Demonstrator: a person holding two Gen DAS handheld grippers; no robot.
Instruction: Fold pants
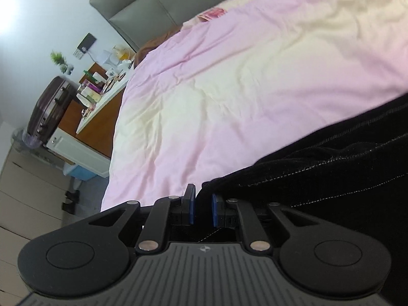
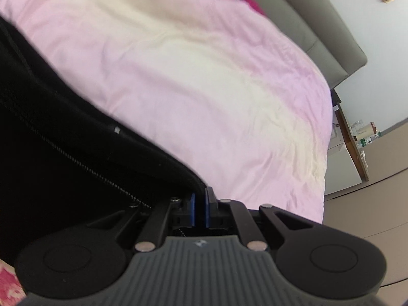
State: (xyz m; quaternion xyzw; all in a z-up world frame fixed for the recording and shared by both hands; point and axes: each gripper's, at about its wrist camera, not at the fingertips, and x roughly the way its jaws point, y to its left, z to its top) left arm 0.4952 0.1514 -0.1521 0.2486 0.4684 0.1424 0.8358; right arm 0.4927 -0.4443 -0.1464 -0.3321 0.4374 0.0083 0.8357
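Black pants fill the near corner of each wrist view, gathered at the blue pads of both tools above a pink-and-cream bed. On the left, the hand-held gripper has its jaws drawn nearly together, pinching a pants edge. On the right, the hand-held gripper is likewise clamped on an edge of the pants, beside a zip. A grey headboard runs behind the bed.
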